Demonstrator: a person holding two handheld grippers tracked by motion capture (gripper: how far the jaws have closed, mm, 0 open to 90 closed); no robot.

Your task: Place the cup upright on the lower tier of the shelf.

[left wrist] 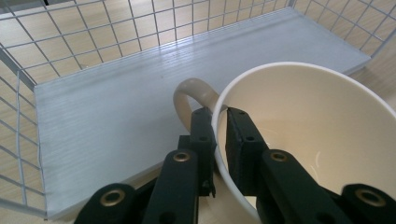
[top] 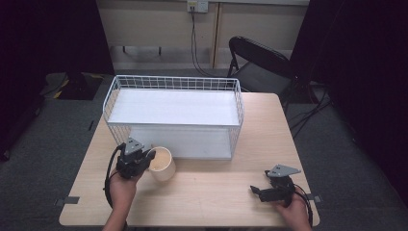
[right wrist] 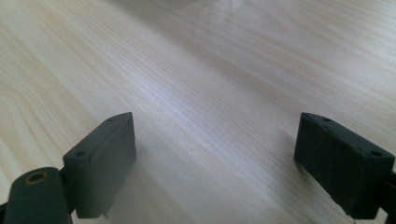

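Left gripper (top: 144, 156) clamped shut, right gripper (top: 256, 190) jaws spread wide

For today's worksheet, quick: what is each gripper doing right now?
Left gripper: shut on the cream mug rim, beside its handle.
Right gripper: open, holding nothing.

In the high view the desk (top: 216, 187) is evenly lit from above while the room's left and right sides fall into near-black; the picture is soft and slightly grainy. The white shelf (top: 173, 107) in the wire rack is bright, almost washed out. In the left hand-held gripper view the cup (left wrist: 317, 126) is sharp, with gentle sheen inside. In the right hand-held gripper view the far desk blurs under pale glare, and soft shadows lie beside the jaws.
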